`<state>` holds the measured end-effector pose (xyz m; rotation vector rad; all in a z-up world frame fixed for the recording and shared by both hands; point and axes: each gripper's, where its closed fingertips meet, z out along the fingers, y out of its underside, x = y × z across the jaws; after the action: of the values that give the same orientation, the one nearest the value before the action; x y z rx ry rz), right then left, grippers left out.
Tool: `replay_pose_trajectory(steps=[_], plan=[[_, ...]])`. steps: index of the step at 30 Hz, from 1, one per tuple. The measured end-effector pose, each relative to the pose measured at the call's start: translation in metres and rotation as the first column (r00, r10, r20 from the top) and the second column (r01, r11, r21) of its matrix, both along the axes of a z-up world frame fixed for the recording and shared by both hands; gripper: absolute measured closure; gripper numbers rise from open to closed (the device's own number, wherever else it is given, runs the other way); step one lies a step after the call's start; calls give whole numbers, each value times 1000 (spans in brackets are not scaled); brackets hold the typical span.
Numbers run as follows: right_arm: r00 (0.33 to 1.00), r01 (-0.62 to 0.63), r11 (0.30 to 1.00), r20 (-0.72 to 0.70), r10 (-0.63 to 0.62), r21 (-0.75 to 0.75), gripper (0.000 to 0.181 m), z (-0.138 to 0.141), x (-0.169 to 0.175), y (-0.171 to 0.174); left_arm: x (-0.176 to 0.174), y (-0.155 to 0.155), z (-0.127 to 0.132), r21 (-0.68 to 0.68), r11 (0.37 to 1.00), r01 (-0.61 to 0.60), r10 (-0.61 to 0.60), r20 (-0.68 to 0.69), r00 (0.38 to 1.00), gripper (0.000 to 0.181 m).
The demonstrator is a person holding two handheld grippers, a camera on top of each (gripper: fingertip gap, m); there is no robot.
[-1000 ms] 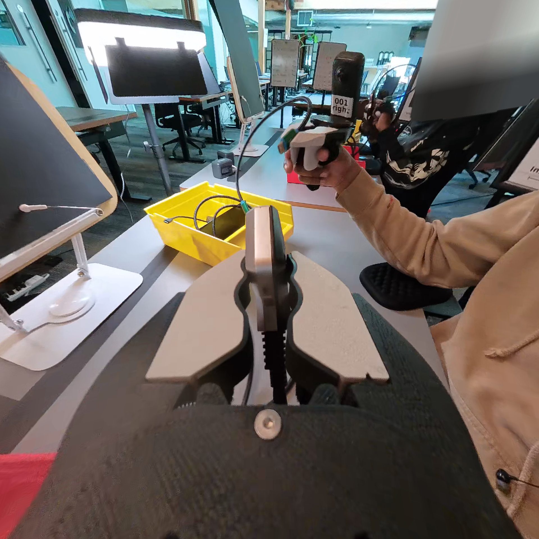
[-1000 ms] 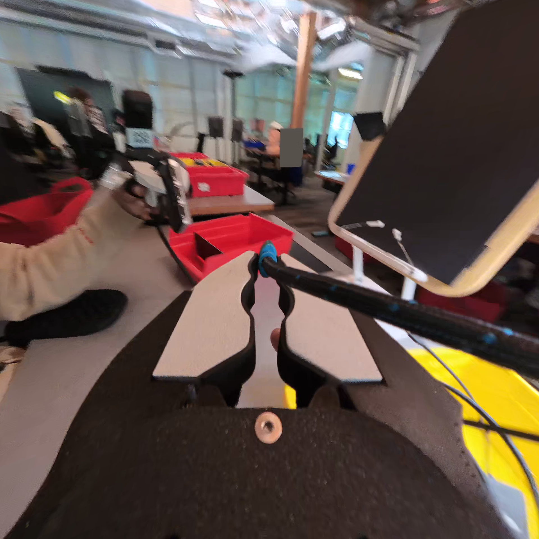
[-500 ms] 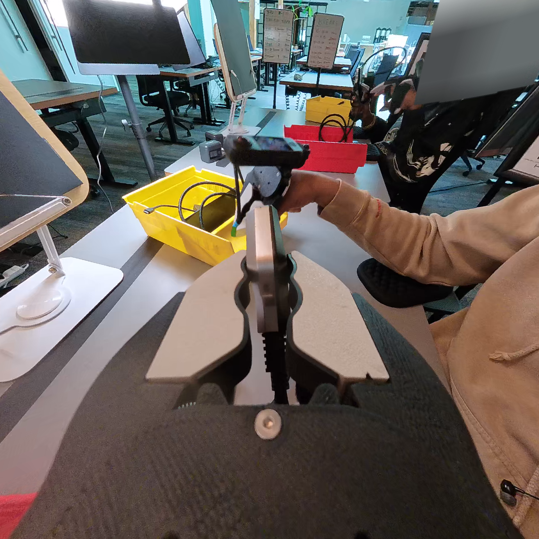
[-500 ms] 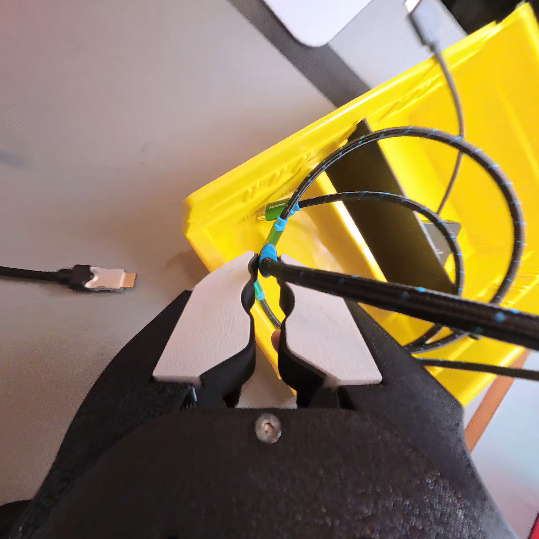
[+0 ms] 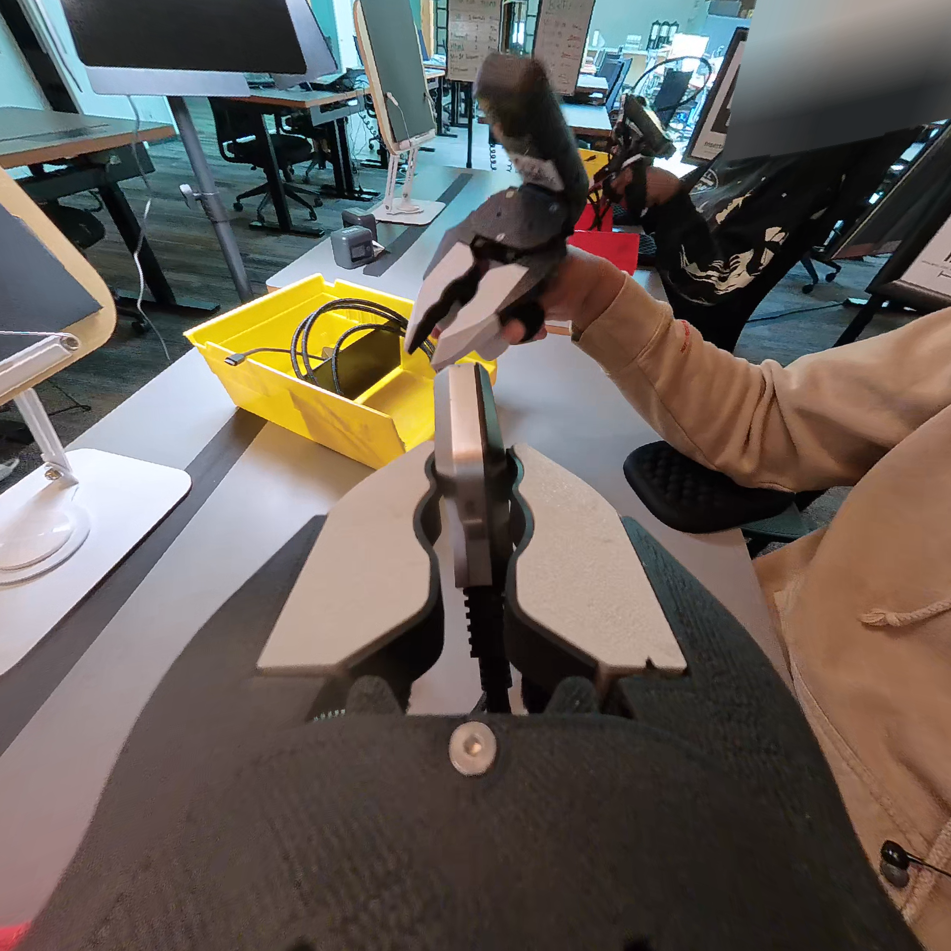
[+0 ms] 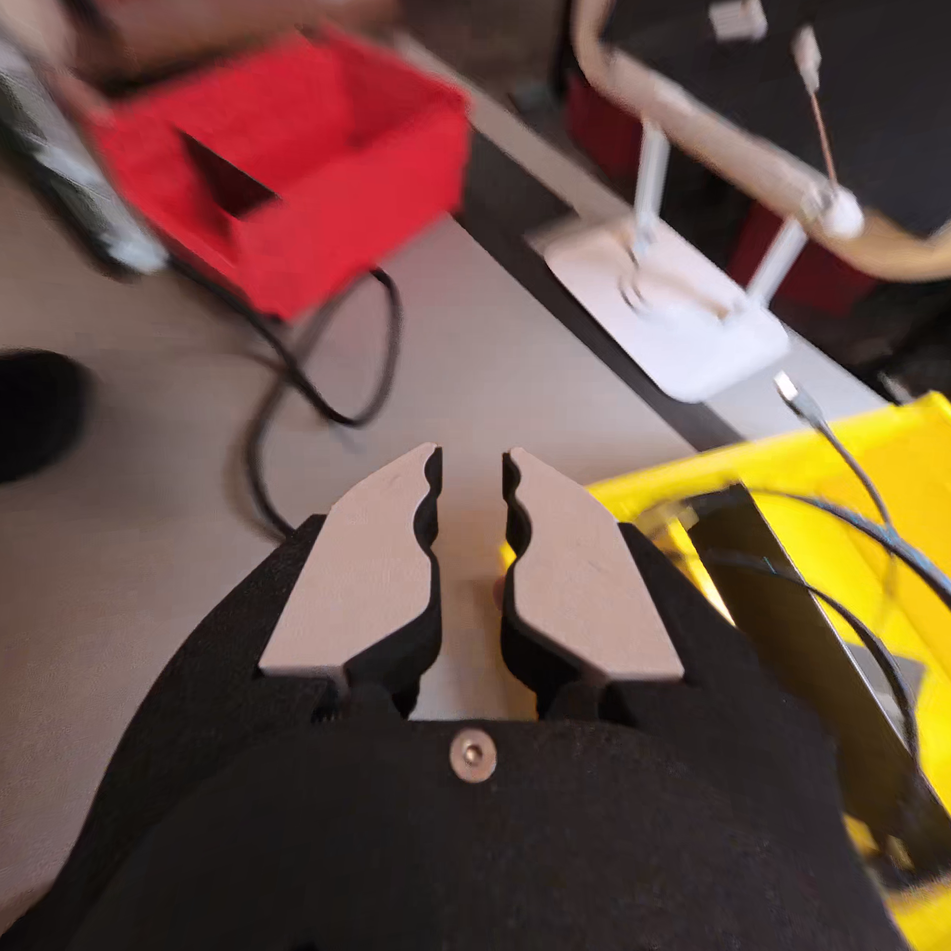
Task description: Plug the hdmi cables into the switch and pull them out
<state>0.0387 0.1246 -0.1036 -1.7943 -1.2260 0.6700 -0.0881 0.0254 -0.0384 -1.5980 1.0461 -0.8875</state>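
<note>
My left gripper is shut on the switch, a thin grey slab held on edge above the grey table; a black ribbed cable runs back from it between the fingers. My right gripper is open and empty. In the left wrist view it hangs just beyond the switch, over the near corner of the yellow bin. Coiled black braided HDMI cables lie in that bin, which also shows in the right wrist view with the cables. Another black cable lies looped on the table.
A red bin stands on the table past the looped cable. A white stand base and its tilted panel sit beside the yellow bin; it also shows at left. A black wrist pad lies at the table's right edge under my sleeve.
My right gripper has let go of the braided cable over the yellow bin, opened, and swung up and away. My left gripper still holds the switch in about the same place.
</note>
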Motion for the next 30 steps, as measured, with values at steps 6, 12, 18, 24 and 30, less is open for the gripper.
replay_pose_trajectory(steps=[6,12,18,24,30], plan=[[854,-440,877,-210,475,195,150,50,-64,-97,18,-7,-8,-9,998,60,-60,-23,998,158],[815,-524,832,-177,552,181,155,20,-104,-117,44,-19,-26,-6,991,137,-137,-111,984,158],[745,-641,758,-138,652,119,159,8,-77,-124,17,-24,8,21,984,178,-179,87,980,147],[646,-754,656,-136,751,41,159,3,-60,-148,-37,65,-86,7,968,-252,243,-296,924,125],[691,-720,694,-83,718,9,159,-12,-62,-136,-28,75,-153,11,971,-239,203,-569,797,170]])
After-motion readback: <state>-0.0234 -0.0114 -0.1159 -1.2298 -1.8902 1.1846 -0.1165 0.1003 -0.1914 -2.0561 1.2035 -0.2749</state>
